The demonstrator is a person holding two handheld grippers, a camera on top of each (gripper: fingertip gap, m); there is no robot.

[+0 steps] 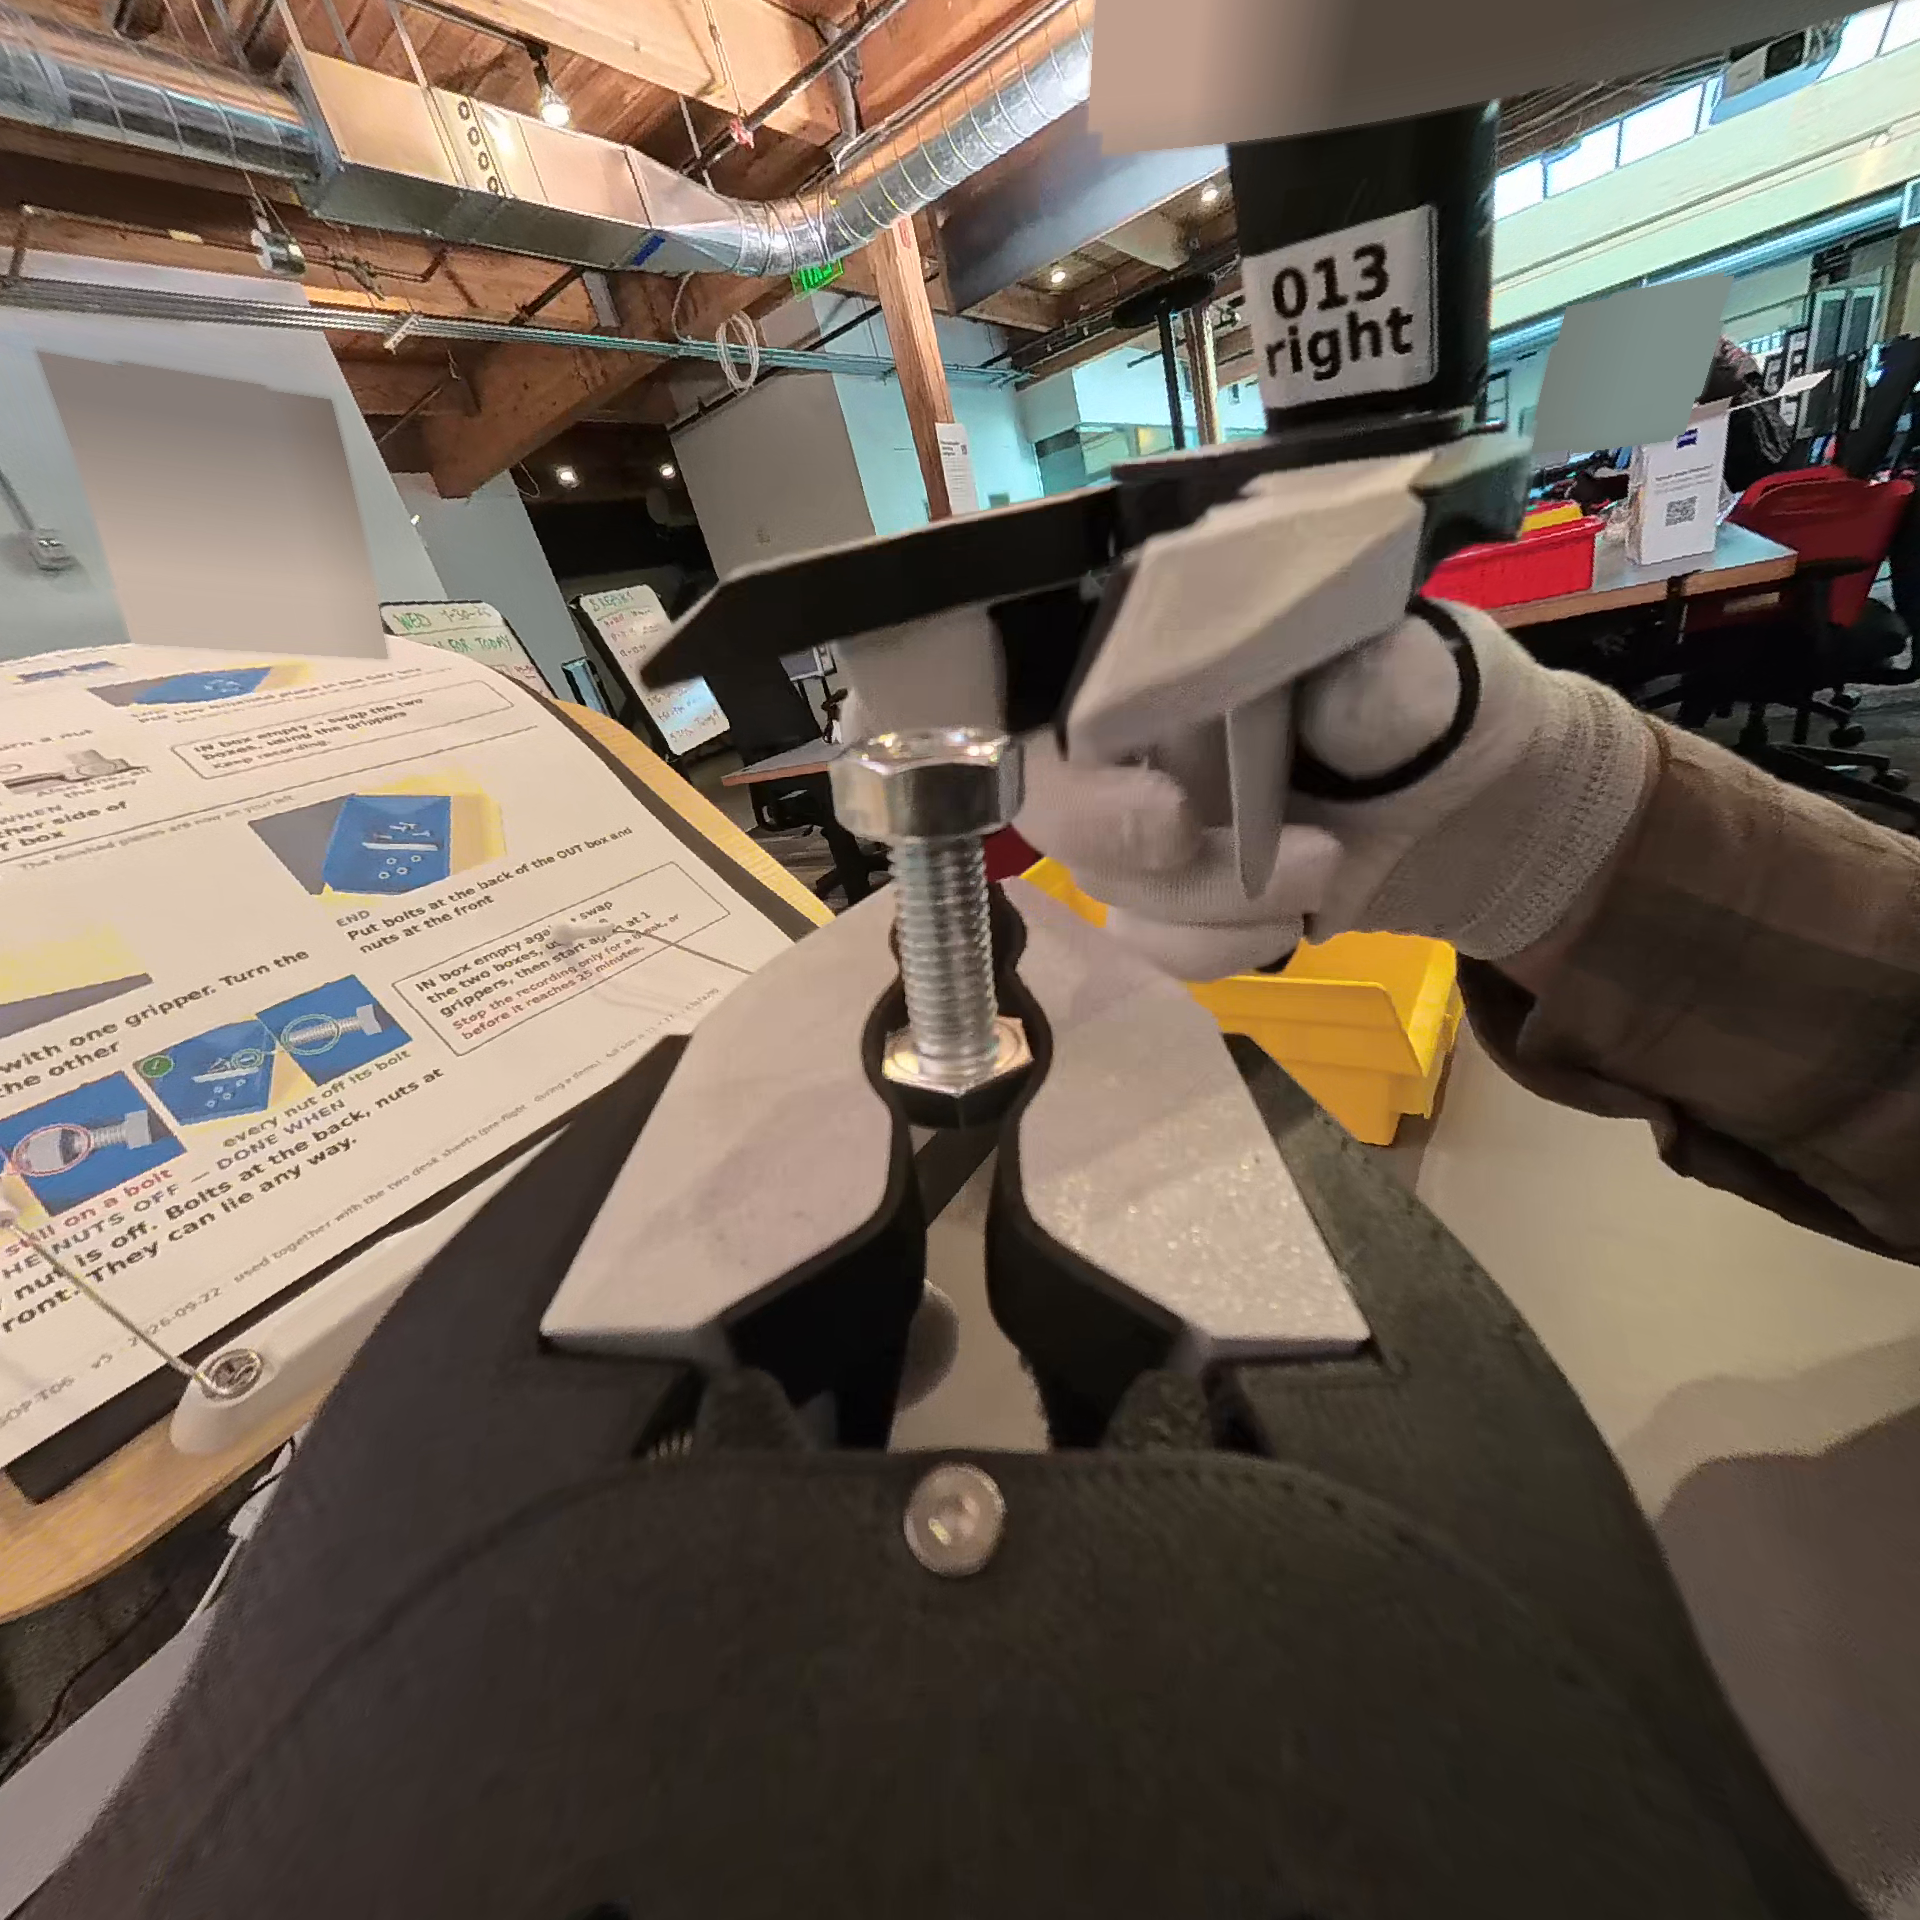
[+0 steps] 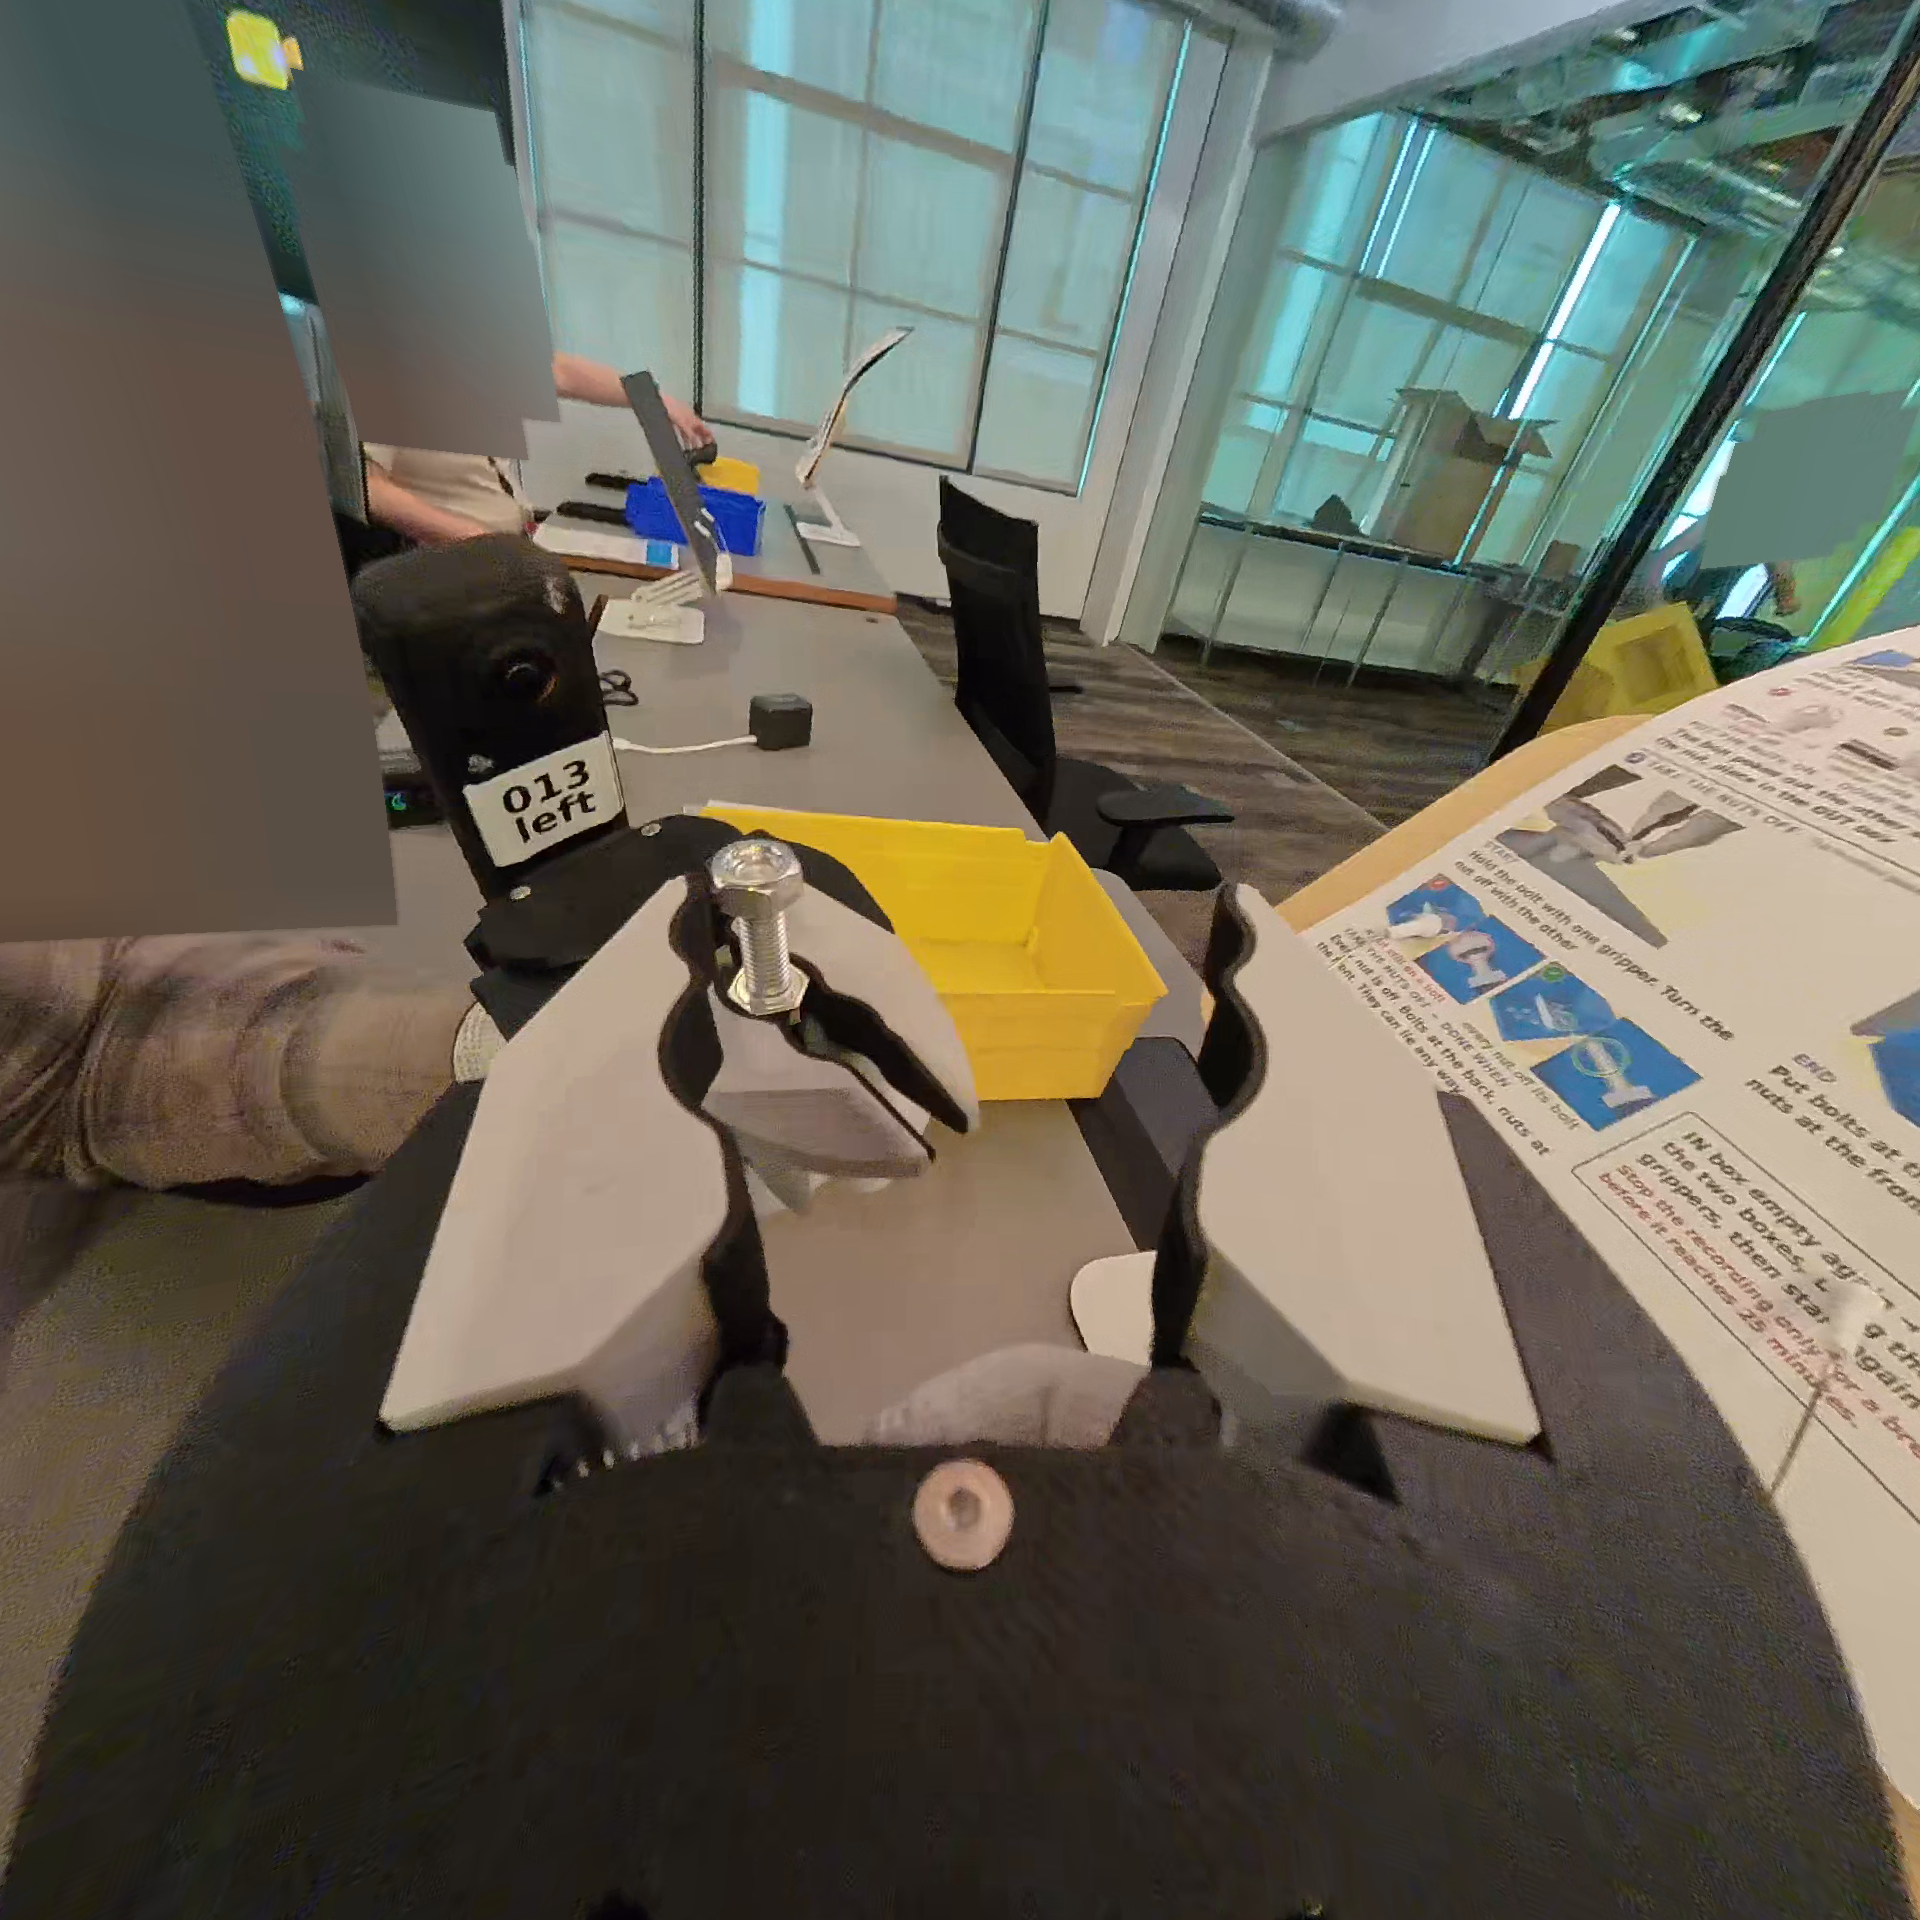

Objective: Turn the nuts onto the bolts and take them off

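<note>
In the left wrist view, a yellow bin (image 1: 1351, 1023) sits on the table behind the tongs. Its inside is hidden here. A shiny silver bolt (image 1: 940, 914) stands straight up. Its six-sided head is on top and its stem has screw lines all the way down. A silver nut (image 1: 954, 1070) sits low on the stem. The left gripper (image 1: 954, 1081) is squeezed tight on the nut, which rests in the round notch between the two gray fingers. The right gripper (image 1: 997, 665) is just above and behind the bolt head, held by a hand (image 1: 1382, 800) in a white glove. I cannot tell here if it touches the bolt.

In the right wrist view, the yellow bin (image 2: 997, 935) looks bare inside, as far as can be seen. The bolt (image 2: 758, 935) is by the right gripper's (image 2: 956, 997) left finger tip. This gripper's fingers are spread wide and grasp nothing. The left gripper (image 2: 774, 1003) holds the nut (image 2: 767, 992) below the head.
</note>
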